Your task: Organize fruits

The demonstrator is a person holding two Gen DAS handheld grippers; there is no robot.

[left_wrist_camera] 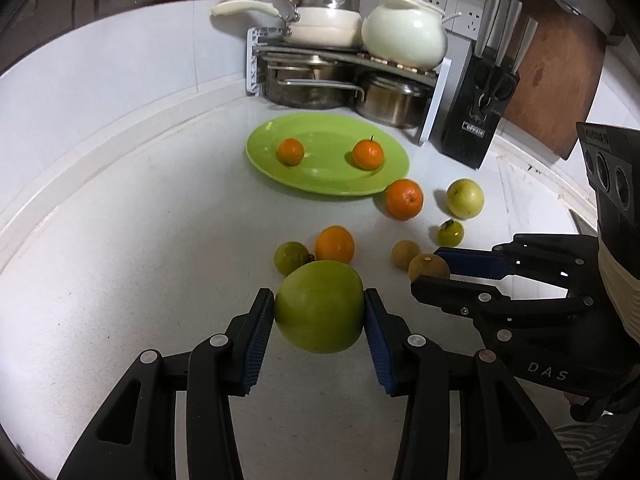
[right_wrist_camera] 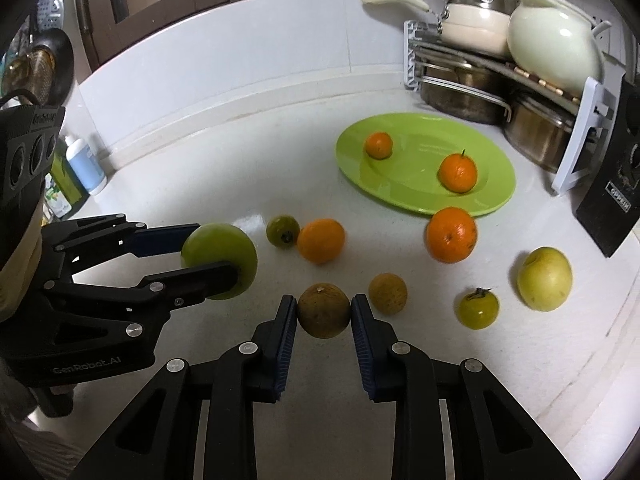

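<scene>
My left gripper [left_wrist_camera: 319,307] is shut on a large green apple [left_wrist_camera: 320,306], held just above the white counter; the right wrist view shows the same left gripper [right_wrist_camera: 218,256] and green apple [right_wrist_camera: 219,254] at left. My right gripper [right_wrist_camera: 324,310] is shut on a small brown round fruit [right_wrist_camera: 324,310], which also shows in the left wrist view as the brown fruit [left_wrist_camera: 429,269] between the right gripper [left_wrist_camera: 432,270]. A green plate [right_wrist_camera: 496,184] farther back holds two small oranges [right_wrist_camera: 378,145] [right_wrist_camera: 458,173].
Loose on the counter lie two oranges [right_wrist_camera: 321,240] [right_wrist_camera: 451,234], a second brown fruit [right_wrist_camera: 388,293], two small green fruits [right_wrist_camera: 283,230] [right_wrist_camera: 478,307] and a yellow apple [right_wrist_camera: 545,278]. A pot rack [left_wrist_camera: 344,76], a knife block [left_wrist_camera: 476,120] and a cutting board [left_wrist_camera: 556,68] stand at the back.
</scene>
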